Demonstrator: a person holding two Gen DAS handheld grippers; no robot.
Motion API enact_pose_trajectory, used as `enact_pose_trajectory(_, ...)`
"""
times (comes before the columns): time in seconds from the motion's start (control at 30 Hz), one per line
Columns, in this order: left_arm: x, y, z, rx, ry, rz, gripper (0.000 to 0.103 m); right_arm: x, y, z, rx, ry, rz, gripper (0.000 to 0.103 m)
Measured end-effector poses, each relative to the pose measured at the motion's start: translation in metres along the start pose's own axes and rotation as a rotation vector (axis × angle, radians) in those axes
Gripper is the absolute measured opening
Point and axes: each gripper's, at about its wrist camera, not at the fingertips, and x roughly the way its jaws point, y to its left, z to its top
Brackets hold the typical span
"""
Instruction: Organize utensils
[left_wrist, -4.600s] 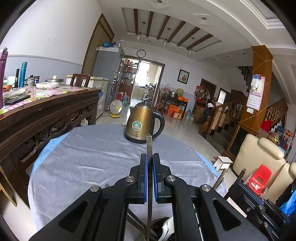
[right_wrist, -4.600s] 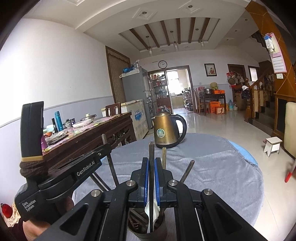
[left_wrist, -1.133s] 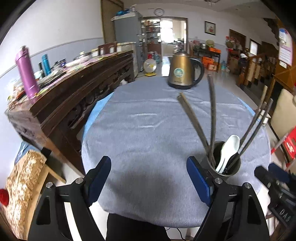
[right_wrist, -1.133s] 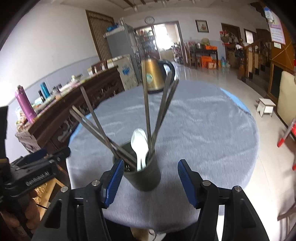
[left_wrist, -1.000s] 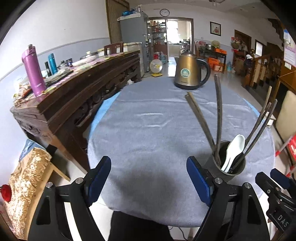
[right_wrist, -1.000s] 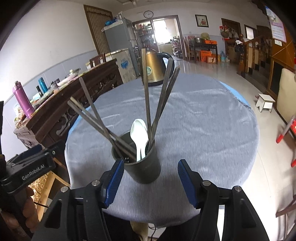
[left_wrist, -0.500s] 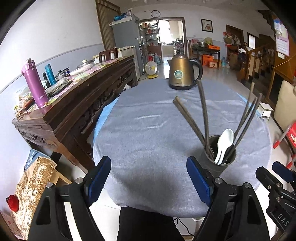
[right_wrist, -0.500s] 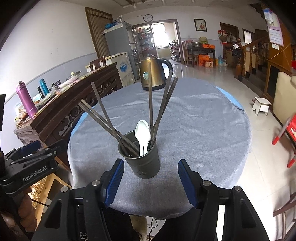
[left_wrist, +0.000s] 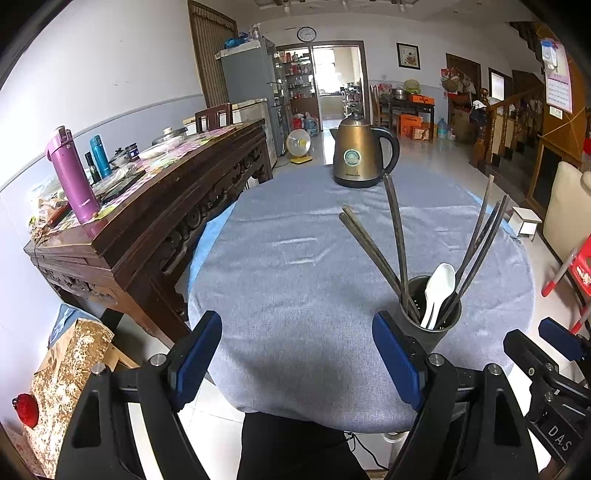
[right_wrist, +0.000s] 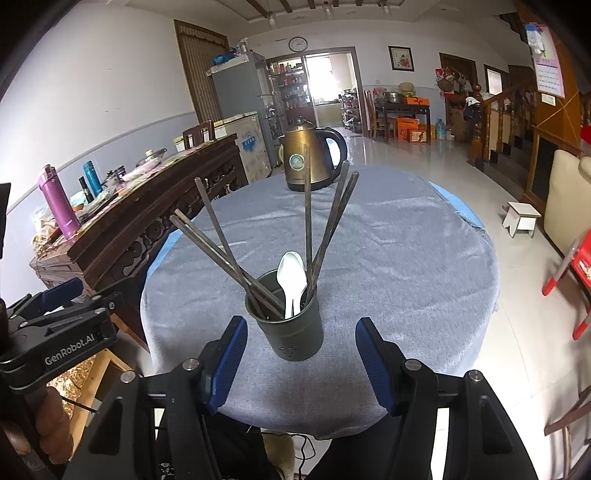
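The dark utensil holder (right_wrist: 290, 325) stands near the worktop's (right_wrist: 406, 266) near edge, holding chopsticks (right_wrist: 221, 251) and seemingly two white spoons (right_wrist: 291, 280). Both the left gripper (left_wrist: 295, 354) and right gripper (right_wrist: 297, 362) are spread, empty. Task looks done; withdraw clear of the leaning sticks.

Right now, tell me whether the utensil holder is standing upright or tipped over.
Upright. The dark utensil holder stands on its base on the grey tablecloth, its mouth facing up, with chopsticks and white spoons leaning inside it.

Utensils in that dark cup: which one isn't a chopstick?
The white spoon. It is the only pale, broad-bowled piece in the utensil holder; the chopsticks around it are thin dark sticks that lean outward.
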Motion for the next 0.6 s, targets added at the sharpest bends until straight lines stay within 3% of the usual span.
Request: enact_pose_trajectory(0.6,-0.008,0.001,0.003,-0.002,-0.022,-0.002,0.084,-0.012,0.008,0.012,-0.019,-0.051,-0.023,0.067)
